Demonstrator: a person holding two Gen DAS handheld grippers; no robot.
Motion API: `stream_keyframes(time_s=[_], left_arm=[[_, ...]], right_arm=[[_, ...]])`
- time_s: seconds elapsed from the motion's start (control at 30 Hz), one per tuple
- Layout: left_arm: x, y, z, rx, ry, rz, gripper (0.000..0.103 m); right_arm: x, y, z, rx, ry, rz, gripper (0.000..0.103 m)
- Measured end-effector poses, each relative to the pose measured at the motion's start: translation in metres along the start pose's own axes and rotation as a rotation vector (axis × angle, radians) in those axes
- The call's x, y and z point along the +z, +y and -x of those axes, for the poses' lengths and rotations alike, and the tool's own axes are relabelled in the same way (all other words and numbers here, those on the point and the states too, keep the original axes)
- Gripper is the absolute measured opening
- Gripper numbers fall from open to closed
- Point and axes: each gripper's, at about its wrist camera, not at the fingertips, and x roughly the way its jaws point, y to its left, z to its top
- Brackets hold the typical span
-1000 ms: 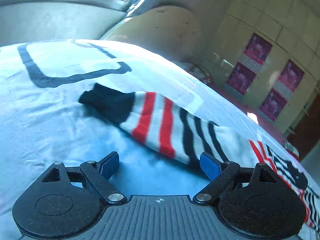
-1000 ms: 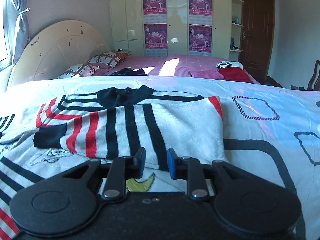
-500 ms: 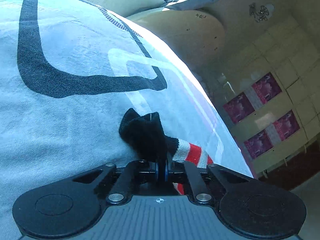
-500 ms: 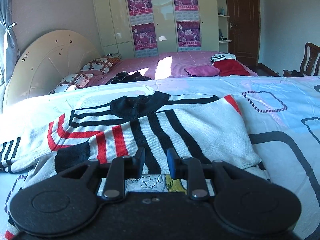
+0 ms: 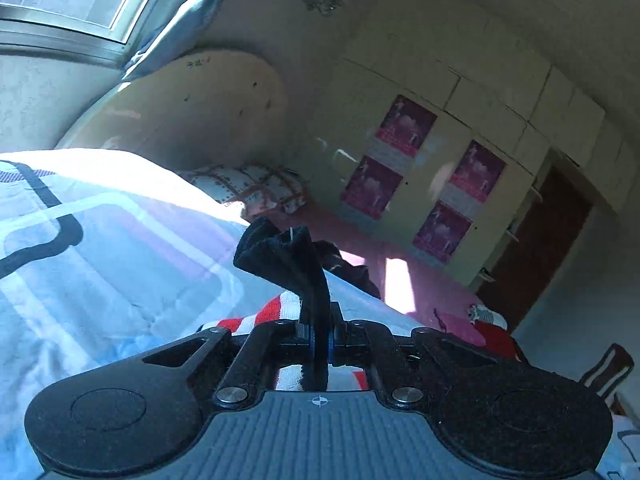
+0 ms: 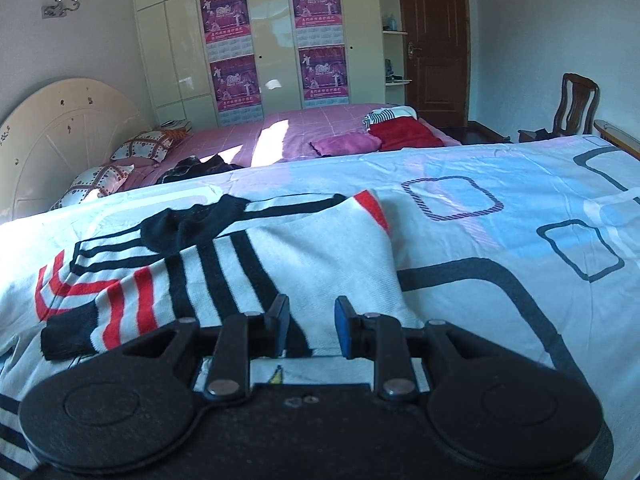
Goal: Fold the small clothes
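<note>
- White bedsheet with black and purple rounded-square outlines covers the near bed; a pink-covered second bed lies behind it.
- Cream wardrobe carries four magenta posters; their print is too small to read. No brand or label is legible anywhere.
- White knit sweater with black and red stripes and black cuffs lies flat on the bedsheet, directly ahead of the right gripper. Black neckline is at the far edge; one sleeve is folded across the front, its black cuff at lower left.
- Right gripper: blue-padded jaws stand narrowly apart with nothing between them, just above the sweater's near edge. Contact with the fabric cannot be determined.
- Left gripper: jaws pinched tight on the other black sleeve cuff, which stands upright above the pads, clear of the bedsheet. Red and white stripes trail below the jaws.
</note>
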Motion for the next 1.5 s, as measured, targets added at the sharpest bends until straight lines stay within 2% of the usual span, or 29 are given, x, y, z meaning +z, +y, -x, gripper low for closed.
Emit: stream_keyframes(time_s=[0.2, 0.37, 0.43, 0.5, 0.53, 0.57, 0.6, 0.63, 0.77, 0.93, 1.0, 1.17, 1.23, 1.37, 1.47, 1.5], left_arm=[[-0.025, -0.068, -0.013, -0.073, 0.070, -0.052, 0.005], [-0.060, -0.135, -0.021, -0.131, 0.145, -0.186, 0.005], [-0.078, -0.161, -0.030, -0.143, 0.207, -0.250, 0.005], [-0.103, -0.187, -0.046, -0.136, 0.323, -0.326, 0.008], [-0.113, -0.195, -0.050, -0.140, 0.367, -0.352, 0.029], [-0.121, -0.202, -0.049, -0.158, 0.383, -0.367, 0.044], [-0.125, -0.205, -0.043, -0.166, 0.366, -0.369, 0.067], [-0.124, -0.208, -0.031, -0.172, 0.324, -0.372, 0.072], [-0.113, -0.191, 0.023, -0.156, 0.203, -0.399, 0.073], [-0.093, -0.137, 0.070, -0.046, 0.125, -0.404, 0.073], [-0.086, -0.109, 0.075, 0.010, 0.108, -0.399, 0.073], [-0.077, -0.075, 0.071, 0.076, 0.116, -0.343, 0.073], [-0.078, -0.067, 0.056, 0.093, 0.154, -0.343, 0.073], [-0.086, -0.052, 0.033, 0.105, 0.219, -0.292, 0.073], [-0.093, -0.040, 0.021, 0.108, 0.249, -0.235, 0.073], [-0.092, -0.039, 0.021, 0.107, 0.247, -0.233, 0.073]], right_arm=[[0.012, -0.026, -0.010, -0.013, -0.012, -0.027, 0.026], [0.012, -0.033, -0.018, 0.010, 0.003, -0.052, 0.027], [0.009, -0.033, -0.019, 0.023, 0.016, -0.052, 0.027], [0.006, -0.032, -0.021, 0.037, 0.030, -0.051, 0.028], [0.005, -0.032, -0.021, 0.047, 0.038, -0.053, 0.028], [0.004, -0.031, -0.022, 0.055, 0.044, -0.055, 0.028], [0.004, -0.030, -0.022, 0.065, 0.047, -0.055, 0.028], [0.004, -0.027, -0.021, 0.077, 0.048, -0.055, 0.030], [0.006, -0.015, -0.024, 0.162, 0.060, -0.077, 0.033], [0.005, 0.040, -0.040, 0.380, 0.105, -0.086, 0.033], [0.003, 0.069, -0.048, 0.432, 0.124, -0.059, 0.033], [-0.006, 0.110, -0.071, 0.454, 0.187, -0.046, 0.033], [-0.009, 0.114, -0.078, 0.441, 0.203, -0.064, 0.033], [-0.012, 0.113, -0.089, 0.482, 0.213, -0.137, 0.033], [-0.010, 0.123, -0.096, 0.484, 0.224, -0.109, 0.028], [-0.009, 0.128, -0.095, 0.472, 0.207, -0.077, 0.019]])
